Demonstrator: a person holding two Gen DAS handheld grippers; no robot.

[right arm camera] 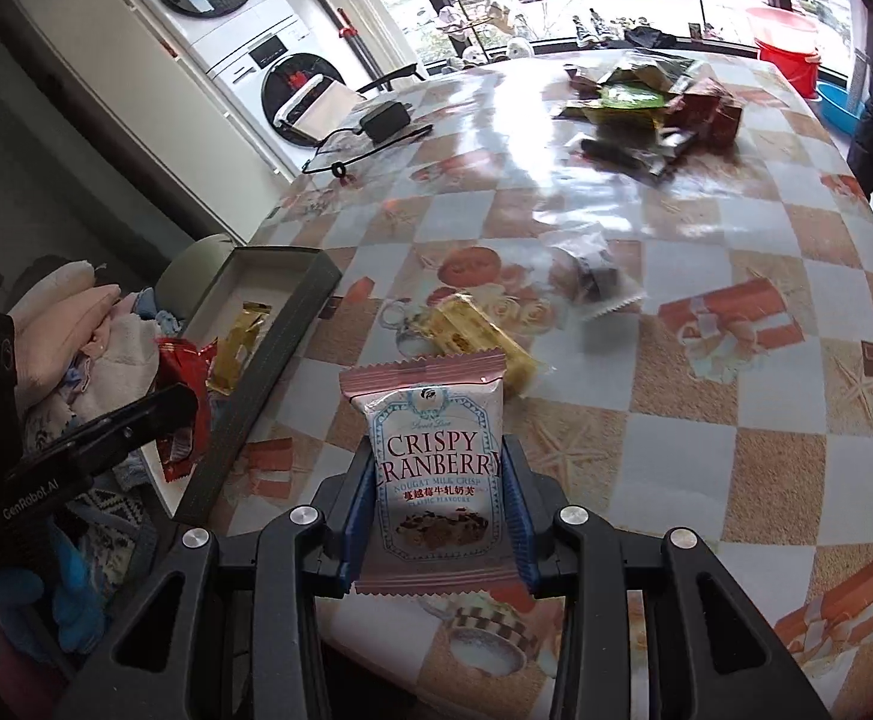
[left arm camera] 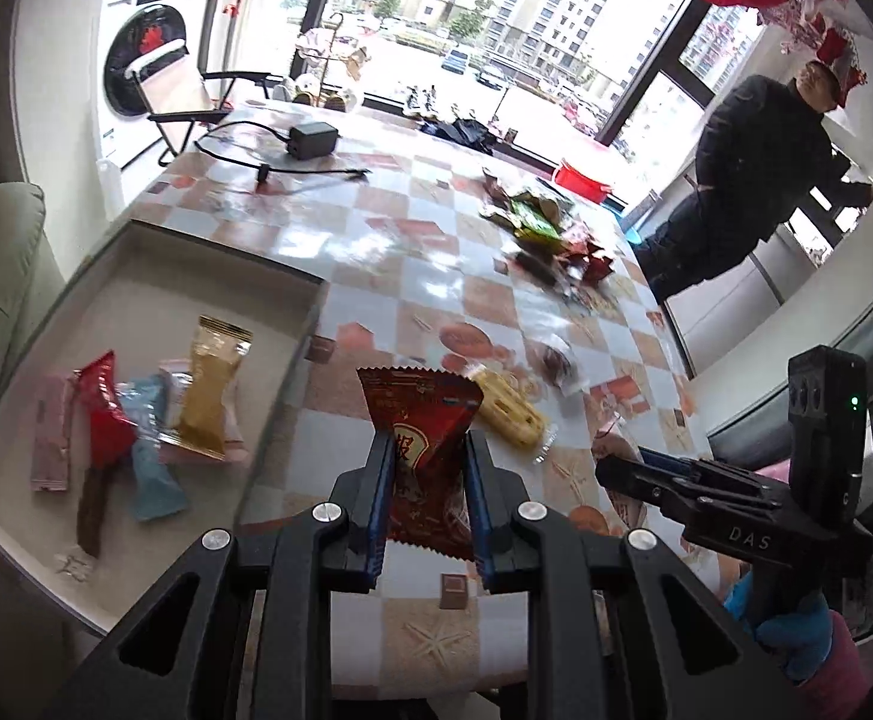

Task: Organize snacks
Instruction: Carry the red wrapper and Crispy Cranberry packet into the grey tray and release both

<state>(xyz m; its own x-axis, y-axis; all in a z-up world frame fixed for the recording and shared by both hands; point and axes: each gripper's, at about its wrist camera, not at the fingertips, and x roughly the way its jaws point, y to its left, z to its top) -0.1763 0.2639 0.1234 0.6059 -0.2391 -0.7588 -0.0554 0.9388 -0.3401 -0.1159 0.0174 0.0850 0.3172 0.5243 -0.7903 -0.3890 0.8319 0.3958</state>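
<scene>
My left gripper [left arm camera: 427, 468] is shut on a dark red snack packet [left arm camera: 421, 420], held above the table edge beside the shallow box [left arm camera: 154, 276]. In the box lie a gold packet [left arm camera: 211, 384], a red packet [left arm camera: 103, 414], a light blue one [left arm camera: 151, 456] and a pink one [left arm camera: 52, 432]. My right gripper [right arm camera: 439, 474] is shut on a pink Crispy Cranberry packet [right arm camera: 433, 456], lifted over the checked tablecloth. On the table lie a yellow wafer packet [right arm camera: 484, 342] and a clear packet with a dark sweet [right arm camera: 592, 282]. A heap of snacks [right arm camera: 652, 102] sits farther back.
A black power adapter [left arm camera: 313, 141] with its cable lies at the far left of the table. A person in dark clothes [left arm camera: 748, 180] stands beyond the right side. Folded clothes [right arm camera: 94, 324] pile up left of the box. A washing machine [left arm camera: 142, 60] and a folding chair stand behind.
</scene>
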